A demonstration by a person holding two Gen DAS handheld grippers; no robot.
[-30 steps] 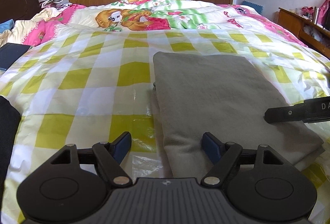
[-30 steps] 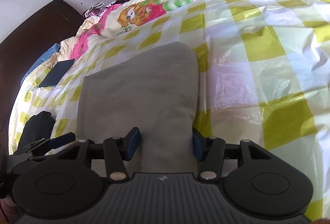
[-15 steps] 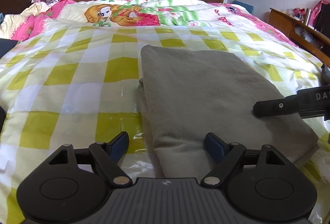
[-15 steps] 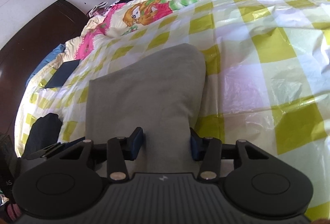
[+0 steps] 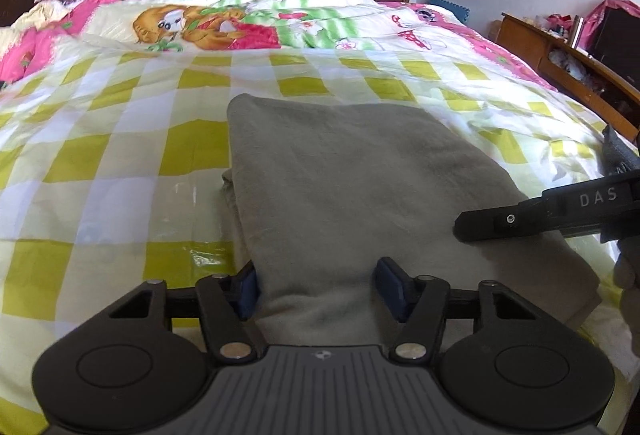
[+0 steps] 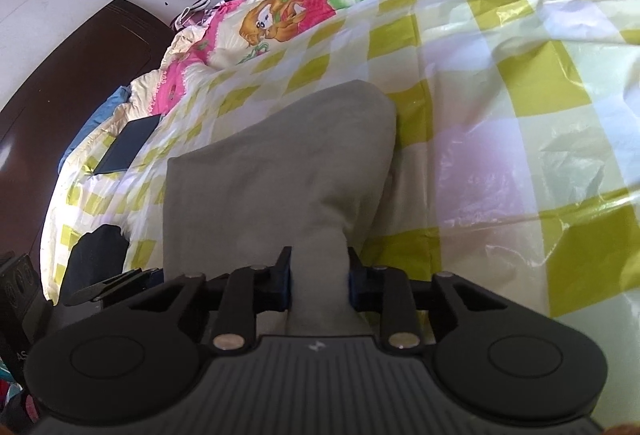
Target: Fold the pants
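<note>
The grey pants (image 5: 352, 187) lie folded into a thick rectangle on the bed's green-and-white checked cover (image 5: 120, 163), near the near edge. At their near left corner the left tool (image 5: 318, 289) is closing, its blue pads either side of the cloth and not clearly pressing it. At the near right corner the right tool (image 6: 319, 277) is closing too, its pads already pinching a gathered ridge of the pants (image 6: 280, 171). A dark flat tablet-like slab (image 6: 128, 149) lies far left on the bed.

Grey pants (image 5: 352, 187) on yellow-and-white checked sheet (image 5: 120, 163)
</note>
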